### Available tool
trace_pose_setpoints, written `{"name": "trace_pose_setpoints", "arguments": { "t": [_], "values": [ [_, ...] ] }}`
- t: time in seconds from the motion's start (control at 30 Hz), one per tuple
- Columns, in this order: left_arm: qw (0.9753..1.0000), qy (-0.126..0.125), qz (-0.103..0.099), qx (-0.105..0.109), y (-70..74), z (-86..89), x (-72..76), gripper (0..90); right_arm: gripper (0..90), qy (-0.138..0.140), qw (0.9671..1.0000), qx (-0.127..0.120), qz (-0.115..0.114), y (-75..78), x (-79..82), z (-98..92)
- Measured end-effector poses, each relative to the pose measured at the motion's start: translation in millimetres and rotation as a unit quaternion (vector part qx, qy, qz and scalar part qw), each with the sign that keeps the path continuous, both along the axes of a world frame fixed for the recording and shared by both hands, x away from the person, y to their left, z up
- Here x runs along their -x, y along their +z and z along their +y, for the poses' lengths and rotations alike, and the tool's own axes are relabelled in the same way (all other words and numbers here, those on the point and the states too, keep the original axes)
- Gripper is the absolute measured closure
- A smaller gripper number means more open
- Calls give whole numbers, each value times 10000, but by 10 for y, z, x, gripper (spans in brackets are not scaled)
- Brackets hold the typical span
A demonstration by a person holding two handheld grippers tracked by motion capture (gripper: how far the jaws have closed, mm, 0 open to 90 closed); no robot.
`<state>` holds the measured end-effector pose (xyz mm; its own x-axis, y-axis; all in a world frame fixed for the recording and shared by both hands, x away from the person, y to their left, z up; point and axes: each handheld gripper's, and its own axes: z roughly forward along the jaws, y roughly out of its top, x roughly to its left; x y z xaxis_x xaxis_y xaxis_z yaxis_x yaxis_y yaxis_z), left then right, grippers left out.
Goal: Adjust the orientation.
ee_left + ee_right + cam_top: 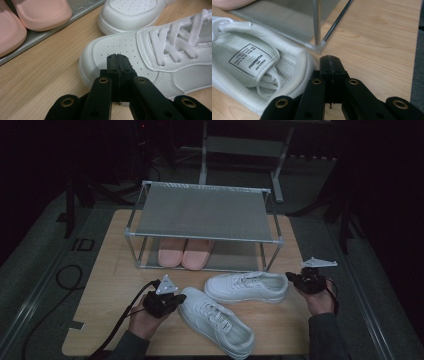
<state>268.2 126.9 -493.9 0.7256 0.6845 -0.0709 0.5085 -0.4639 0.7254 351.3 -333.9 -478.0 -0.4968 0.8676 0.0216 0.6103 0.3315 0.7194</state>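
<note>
Two white lace-up sneakers lie on the wooden table in front of a two-shelf metal rack. The near sneaker points its toe at my left gripper, which is shut with nothing held, its tips just over the toe cap. The far sneaker lies sideways with its heel beside my right gripper, also shut and empty. A pair of pink slippers sits on the rack's lower shelf.
The rack's front right leg stands just beyond the right gripper's tips. Black cables trail off the table's left side. A metal stand is on the dark floor behind. Bare wood lies at the table's left and right.
</note>
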Motion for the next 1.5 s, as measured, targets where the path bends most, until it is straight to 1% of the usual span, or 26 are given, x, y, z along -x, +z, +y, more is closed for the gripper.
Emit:
{"name": "trace_pose_setpoints", "arguments": {
  "t": [0.07,0.17,0.37,0.53,0.67,0.73,0.87,0.9,0.97,1.07,1.1,1.17,1.2,1.33,1.43,1.5],
  "values": [
    [10000,1,0,15,3,1,5,899,900,33,10000,-13,19,7,9,-5],
    [10000,-24,11,30,5,-6,17,899,900,113,9999,-71,63,11,87,-12],
    [9999,-126,17,69,15,-49,69,899,900,306,9993,-184,84,-4,329,15],
    [9997,-215,28,143,29,-74,120,899,900,562,9983,-148,81,-4,546,96],
    [9994,-316,48,166,40,-113,201,899,900,805,9964,-222,122,-12,714,173],
    [9990,-361,74,236,42,-123,247,899,900,931,9951,-283,162,-16,773,211],
    [9986,-484,106,197,32,-160,344,899,900,1277,9907,-373,294,-14,843,272],
    [9985,-500,108,193,29,-165,362,899,900,1341,9898,-358,311,-11,847,282],
    [9984,-514,134,201,19,-176,394,899,900,1336,9904,-245,255,-2,818,298],
    [9979,-586,208,169,-20,-211,450,899,900,1231,9920,-213,188,5,678,336],
    [9978,-608,220,147,-37,-223,468,899,900,1238,9919,-206,175,2,620,364],
    [9975,-637,284,139,-70,-235,492,899,900,1329,9909,-176,157,-5,504,442],
    [9974,-635,305,129,-81,-236,498,899,900,1341,9907,-135,179,-9,450,486],
    [9973,-632,361,93,-111,-236,506,899,900,1521,9879,-94,279,-37,269,614],
    [9971,-648,389,51,-145,-252,509,899,900,1657,9854,-133,368,-43,229,659],
    [9968,-672,427,22,-174,-272,499,899,900,1689,9849,-95,368,-32,246,663]
  ]
}}
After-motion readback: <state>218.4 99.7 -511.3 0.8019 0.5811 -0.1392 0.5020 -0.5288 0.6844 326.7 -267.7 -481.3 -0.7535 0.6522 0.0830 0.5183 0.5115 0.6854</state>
